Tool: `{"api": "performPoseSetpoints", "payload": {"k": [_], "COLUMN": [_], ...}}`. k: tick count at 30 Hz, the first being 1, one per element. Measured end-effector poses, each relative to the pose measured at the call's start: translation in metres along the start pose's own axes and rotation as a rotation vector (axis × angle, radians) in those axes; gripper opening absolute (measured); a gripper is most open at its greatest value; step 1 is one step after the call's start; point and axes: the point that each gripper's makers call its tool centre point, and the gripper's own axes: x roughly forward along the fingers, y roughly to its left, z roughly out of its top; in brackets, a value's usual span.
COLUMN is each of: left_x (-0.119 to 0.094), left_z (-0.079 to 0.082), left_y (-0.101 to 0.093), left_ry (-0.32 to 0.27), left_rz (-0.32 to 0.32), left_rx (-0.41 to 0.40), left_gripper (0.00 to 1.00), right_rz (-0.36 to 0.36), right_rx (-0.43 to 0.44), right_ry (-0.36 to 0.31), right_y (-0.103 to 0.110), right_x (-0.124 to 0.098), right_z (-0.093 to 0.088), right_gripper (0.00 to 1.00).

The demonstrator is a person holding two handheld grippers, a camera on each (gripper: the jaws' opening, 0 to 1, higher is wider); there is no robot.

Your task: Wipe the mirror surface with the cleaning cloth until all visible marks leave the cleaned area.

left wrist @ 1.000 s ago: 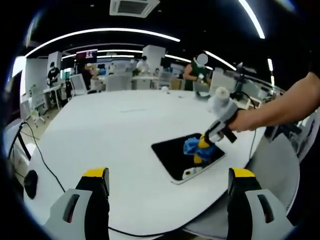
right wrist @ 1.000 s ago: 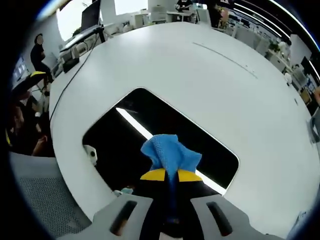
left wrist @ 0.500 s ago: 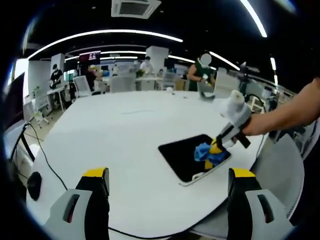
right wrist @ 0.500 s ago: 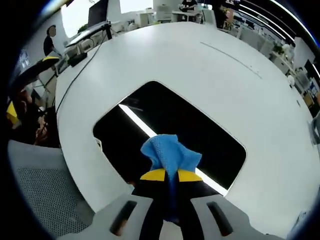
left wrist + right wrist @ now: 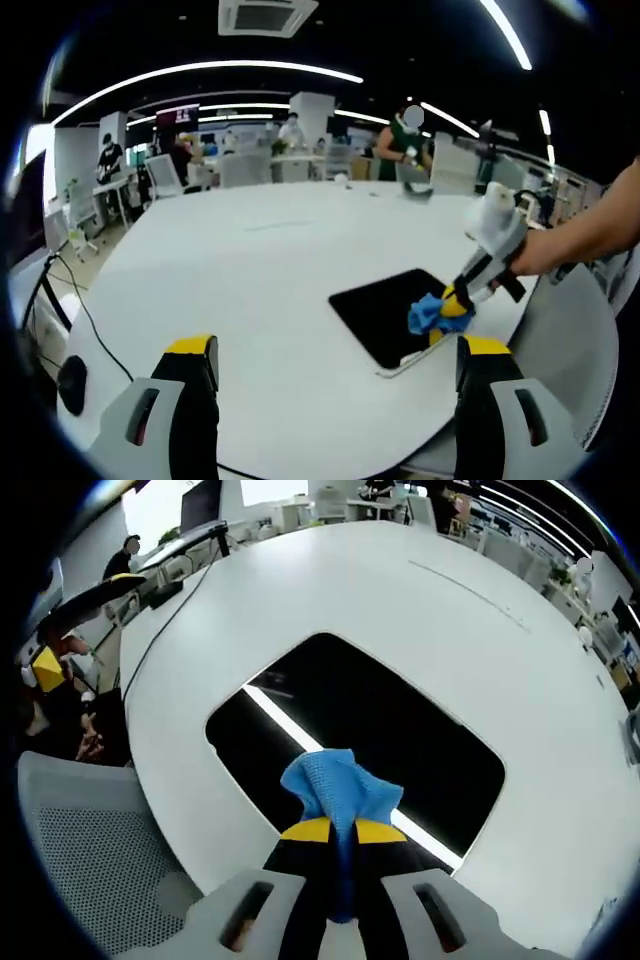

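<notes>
Blue cleaning cloth (image 5: 340,788) pinched by right hand-held gripper (image 5: 335,830) on mirror (image 5: 400,730) (near edge) | left hand-held gripper (image 5: 338,350) spread wide

So the mirror (image 5: 370,735) lies flat on the table (image 5: 430,610), right near the table's edge, straight ahead of the right gripper (image 5: 335,830). The cloth (image 5: 340,788) sits on the mirror's near side, pinched at that gripper's tips. A chair (image 5: 95,860) is off to the gripper's left, below the table edge.
</notes>
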Motion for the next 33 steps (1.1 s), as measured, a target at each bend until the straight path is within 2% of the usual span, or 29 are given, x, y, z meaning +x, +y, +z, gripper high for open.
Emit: {"api": "performPoseSetpoints", "payload": {"k": [2, 14, 25, 33], "left_x": [0.0, 0.001, 0.002, 0.003], "left_z": [0.002, 0.0, 0.001, 0.001], "left_y": [-0.002, -0.007, -0.006, -0.006], "left_ry": [-0.012, 0.011, 0.009, -0.002], "left_rz": [-0.001, -0.03, -0.035, -0.043], "left_rx": [-0.006, 0.029, 0.018, -0.022], "left_gripper": [0.99, 0.99, 0.99, 0.99], "right_rz": [-0.001, 0.025, 0.033, 0.039], "right_rx": [-0.002, 0.025, 0.031, 0.032], "right_ry": [0.001, -0.008, -0.012, -0.019], "right_y": [0.001, 0.009, 0.011, 0.013], "right_x": [-0.001, -0.003, -0.003, -0.004], "right_z": [-0.001, -0.004, -0.006, -0.006], "right_gripper": [0.01, 0.01, 0.01, 0.01]}}
